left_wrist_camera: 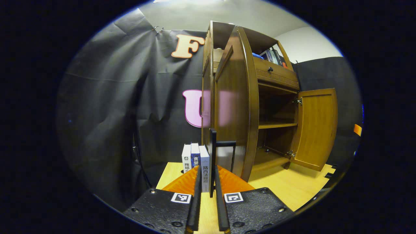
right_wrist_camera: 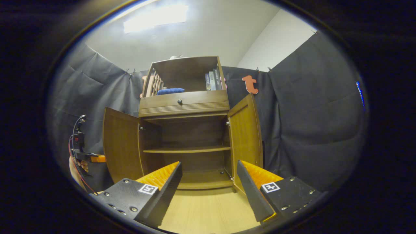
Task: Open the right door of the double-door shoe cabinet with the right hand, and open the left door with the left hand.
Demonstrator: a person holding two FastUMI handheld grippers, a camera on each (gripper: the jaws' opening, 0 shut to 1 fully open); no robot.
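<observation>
Shoe cabinet (right_wrist_camera: 185, 130) stands on the counter (right_wrist_camera: 208, 211), both doors swung wide. Left gripper (left_wrist_camera: 208, 191) has its fingers nearly closed around the left door's (left_wrist_camera: 232, 113) black handle (left_wrist_camera: 213, 156), seemingly pinching it. Right gripper (right_wrist_camera: 209, 185) hangs before the open compartment, fingers spread, empty.

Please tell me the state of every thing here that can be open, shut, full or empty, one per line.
left door: open, swung out wide
right door: open
drawer: shut
lower shelves: bare
top compartment: holds books and a blue thing
left gripper: fingers almost together around a thin black bar, contact unclear
right gripper: open, holds nothing
</observation>
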